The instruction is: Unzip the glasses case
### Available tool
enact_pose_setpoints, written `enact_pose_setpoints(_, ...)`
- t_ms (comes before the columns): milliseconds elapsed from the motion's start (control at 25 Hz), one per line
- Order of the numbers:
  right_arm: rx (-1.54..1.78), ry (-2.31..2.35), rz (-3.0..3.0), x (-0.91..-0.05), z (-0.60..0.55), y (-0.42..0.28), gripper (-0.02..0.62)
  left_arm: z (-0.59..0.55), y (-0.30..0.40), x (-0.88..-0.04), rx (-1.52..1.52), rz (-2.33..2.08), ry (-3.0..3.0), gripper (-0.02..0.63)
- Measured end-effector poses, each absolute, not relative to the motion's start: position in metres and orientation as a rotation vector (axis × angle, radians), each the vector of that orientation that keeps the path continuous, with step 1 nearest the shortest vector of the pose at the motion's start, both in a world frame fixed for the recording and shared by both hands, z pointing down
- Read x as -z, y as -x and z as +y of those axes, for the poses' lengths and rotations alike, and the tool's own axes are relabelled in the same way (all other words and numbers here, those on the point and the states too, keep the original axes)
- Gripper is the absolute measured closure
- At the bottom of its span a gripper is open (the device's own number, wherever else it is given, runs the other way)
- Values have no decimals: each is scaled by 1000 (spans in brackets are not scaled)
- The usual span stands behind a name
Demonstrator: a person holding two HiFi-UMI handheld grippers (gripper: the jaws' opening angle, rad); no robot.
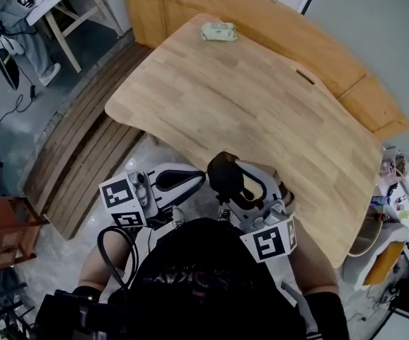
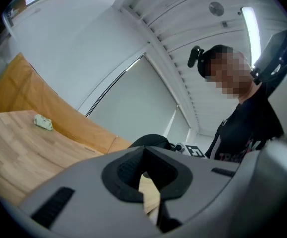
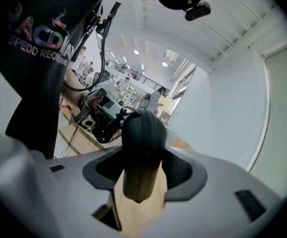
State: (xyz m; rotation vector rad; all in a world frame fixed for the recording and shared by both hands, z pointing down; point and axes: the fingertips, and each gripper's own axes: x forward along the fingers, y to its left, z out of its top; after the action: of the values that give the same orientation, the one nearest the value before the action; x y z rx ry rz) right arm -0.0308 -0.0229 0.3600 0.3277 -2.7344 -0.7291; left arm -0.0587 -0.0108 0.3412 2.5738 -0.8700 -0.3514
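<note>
My right gripper (image 3: 142, 177) clamps the black glasses case (image 3: 141, 133) — left gripper (image 2: 144, 175) pinched shut, empty; shirt print (image 3: 36, 41) half cut off.

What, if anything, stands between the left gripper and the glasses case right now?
Nothing visible does. The left gripper, shut and empty, points at the glasses case across an open gap beside the table edge. The right gripper holds the case between its jaws.
</note>
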Motion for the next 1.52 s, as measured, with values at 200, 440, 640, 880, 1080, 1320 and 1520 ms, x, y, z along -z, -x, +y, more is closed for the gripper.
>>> enact_pose_setpoints(200,771,-338,-2619,-375,-28,31,357,-12,58,-352,249,-915,-2574,595)
enact_pose_setpoints(440,796,-357,-2603,-381,-30,28,360,-13,54,-356,233,-908,-2563,595)
enact_pose_setpoints(640,842,-377,-2679,-373,-27,29,330,-13,54,-352,302,-863,-2548,595)
enact_pose_setpoints(880,866,-436,-2724,-367,-26,32,316,-11,53,-350,416,-802,-2482,595)
enact_pose_setpoints(1080,975,-392,-2772,-359,-13,33,313,-9,49,-354,415,-770,-2468,595)
enact_pose_setpoints(1320,928,-390,-2733,-361,-14,34,320,-10,51,-355,396,-795,-2474,595)
enact_pose_setpoints(1520,901,-411,-2616,-375,-24,33,339,-14,51,-365,255,-891,-2511,595)
